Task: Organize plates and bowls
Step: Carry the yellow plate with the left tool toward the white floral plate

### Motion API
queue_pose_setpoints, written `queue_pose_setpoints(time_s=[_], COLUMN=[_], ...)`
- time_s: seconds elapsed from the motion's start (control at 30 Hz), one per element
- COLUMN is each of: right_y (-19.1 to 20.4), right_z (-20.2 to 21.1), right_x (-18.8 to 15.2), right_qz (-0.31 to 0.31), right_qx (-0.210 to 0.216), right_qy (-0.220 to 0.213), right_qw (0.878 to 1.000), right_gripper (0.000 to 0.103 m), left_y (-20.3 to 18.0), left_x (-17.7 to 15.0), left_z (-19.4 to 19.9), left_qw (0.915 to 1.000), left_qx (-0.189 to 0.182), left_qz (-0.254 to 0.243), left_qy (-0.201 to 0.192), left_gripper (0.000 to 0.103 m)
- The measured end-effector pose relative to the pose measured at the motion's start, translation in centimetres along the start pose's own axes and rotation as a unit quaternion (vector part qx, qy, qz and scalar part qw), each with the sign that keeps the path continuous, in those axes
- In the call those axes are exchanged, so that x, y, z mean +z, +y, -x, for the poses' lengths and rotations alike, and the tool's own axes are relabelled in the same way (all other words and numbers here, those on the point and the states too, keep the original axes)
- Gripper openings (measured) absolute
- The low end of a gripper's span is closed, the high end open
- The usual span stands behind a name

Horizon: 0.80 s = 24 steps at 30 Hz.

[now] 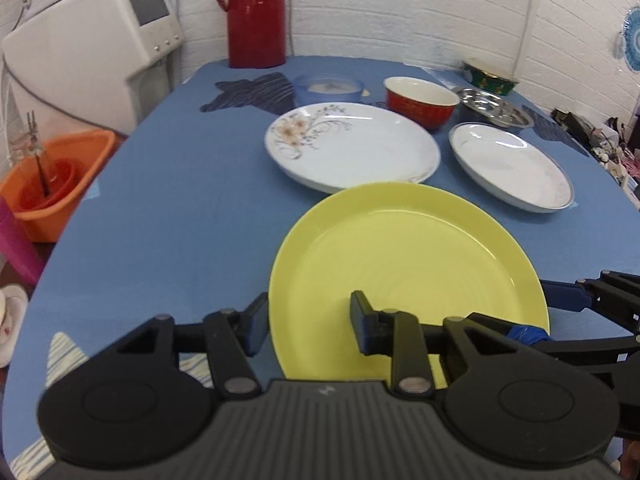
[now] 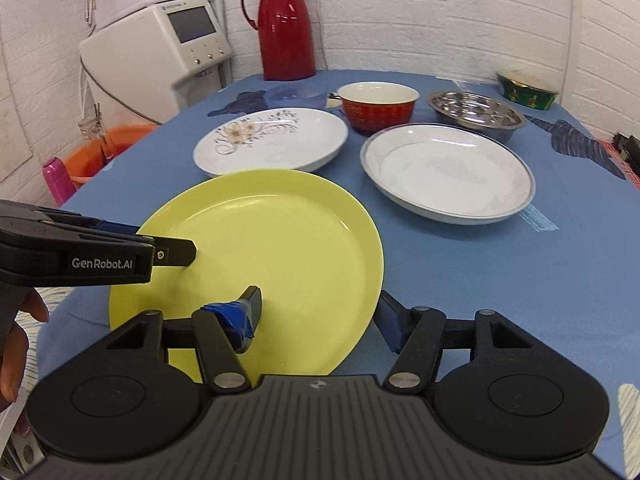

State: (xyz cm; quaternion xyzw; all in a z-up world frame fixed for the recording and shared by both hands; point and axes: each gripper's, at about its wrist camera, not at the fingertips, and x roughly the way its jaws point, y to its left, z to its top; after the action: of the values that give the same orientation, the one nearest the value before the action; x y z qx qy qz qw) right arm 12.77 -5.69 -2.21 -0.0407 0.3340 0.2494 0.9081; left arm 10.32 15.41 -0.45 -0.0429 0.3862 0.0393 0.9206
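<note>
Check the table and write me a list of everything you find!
Surface: a blue tablecloth with dark patches covers the table.
Job's things: yellow plate nearest; flowered plate and blue-rimmed plate behind it; red bowl, steel bowl, clear blue bowl and green bowl at the back.
Clutter: red jug at the far edge.
Grippers: left gripper and right gripper each straddle the yellow plate's rim, jaws apart, apparently not clamped.
Cables: grey cable by the white machine, off the table.
Surroundings: white brick wall, orange basin.

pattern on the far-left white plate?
Beige flowers with dark scrolling vines on the floral plate; clearest in right wrist view.
</note>
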Motion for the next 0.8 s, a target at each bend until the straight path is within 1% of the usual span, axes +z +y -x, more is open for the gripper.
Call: queue_pose_setpoints(time_s=[0.1,0.2,0.27,0.33,0.5,0.67,0.8], right_y=[2.2,3.6,3.7,3.5,3.5,4.5,4.0], right_z=[-1.7,-3.2,-3.5,-3.4,-3.6,-3.9,-3.6], right_x=[0.3,0.4,0.4,0.4,0.5,0.6,0.5], right_qz=[0.010,0.021,0.023,0.022,0.028,0.039,0.026], right_qx=[0.026,0.037,0.034,0.021,0.003,0.016,0.022], right_qy=[0.007,0.016,0.018,0.019,0.025,0.027,0.026], right_qw=[1.000,0.999,0.999,0.999,0.999,0.999,0.999], right_gripper=[0.048,0.048,0.048,0.048,0.051,0.051,0.052], left_y=[2.2,3.0,2.5,2.0,3.0,3.3,3.0], left_x=[-0.5,-0.7,-0.7,-0.4,-0.3,-0.5,-0.4], left_z=[-0.5,-1.4,-1.7,-2.1,-2.3,-2.0,-2.2], left_qw=[0.9998,0.9994,0.9995,0.9997,0.9996,0.9997,0.9994], left_qx=[0.011,-0.003,-0.013,-0.013,-0.012,-0.010,-0.023], left_qz=[0.015,0.027,0.023,0.015,0.023,0.022,0.024], left_qy=[0.012,0.022,0.016,0.011,0.008,0.006,0.004], left_gripper=[0.028,0.028,0.028,0.028,0.028,0.028,0.029])
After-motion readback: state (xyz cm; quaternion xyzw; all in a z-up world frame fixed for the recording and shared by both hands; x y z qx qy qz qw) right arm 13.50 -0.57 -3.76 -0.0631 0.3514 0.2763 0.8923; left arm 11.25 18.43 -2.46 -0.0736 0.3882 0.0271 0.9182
